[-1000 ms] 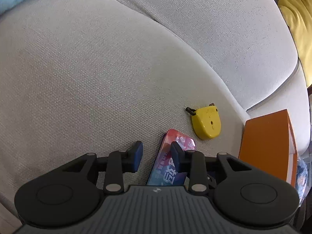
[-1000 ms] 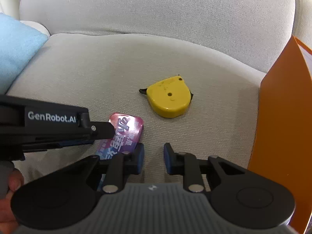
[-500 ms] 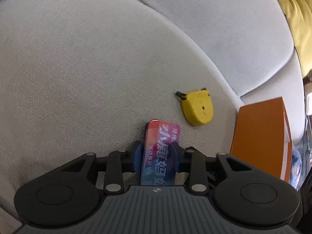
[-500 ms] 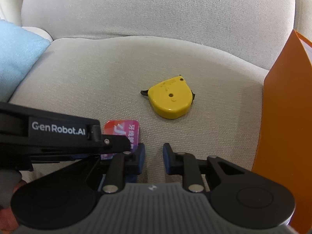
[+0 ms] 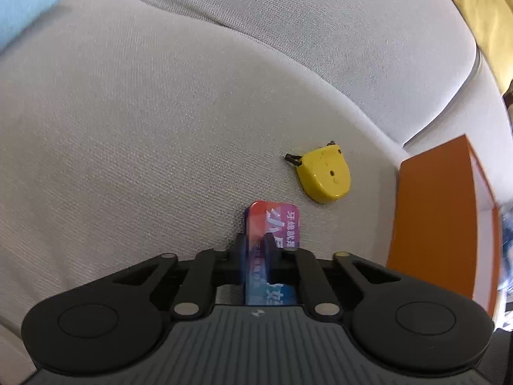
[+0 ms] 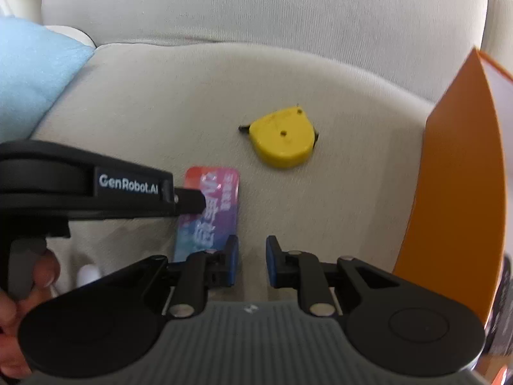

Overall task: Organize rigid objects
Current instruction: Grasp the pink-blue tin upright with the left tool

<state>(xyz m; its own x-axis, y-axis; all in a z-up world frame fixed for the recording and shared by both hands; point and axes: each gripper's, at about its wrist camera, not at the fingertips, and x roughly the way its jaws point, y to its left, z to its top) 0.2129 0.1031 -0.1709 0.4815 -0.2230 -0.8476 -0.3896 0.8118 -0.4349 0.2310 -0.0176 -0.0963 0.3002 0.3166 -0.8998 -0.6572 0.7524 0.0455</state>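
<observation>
A flat red-pink-blue tin [image 5: 275, 224] with white lettering is clamped edge-on between the fingers of my left gripper [image 5: 256, 253], lifted slightly off the beige sofa seat; it also shows in the right wrist view [image 6: 211, 211]. A yellow tape measure [image 5: 323, 173] lies on the cushion just beyond it, also seen from the right wrist [image 6: 283, 136]. My right gripper [image 6: 251, 261] is open and empty, hovering beside the tin and short of the tape measure. The left gripper's body [image 6: 96, 189] crosses the right wrist view.
An orange box [image 5: 442, 224] stands upright at the right end of the seat, also visible in the right wrist view [image 6: 458, 199]. A light blue cushion [image 6: 35, 73] lies at the left. The sofa backrest [image 6: 256, 9] rises behind. Yellow fabric [image 5: 481, 9] hangs at far right.
My left gripper closed on the tin and turned it from flat to edge-on, raising it slightly. My right gripper stayed open and drew back a little.
</observation>
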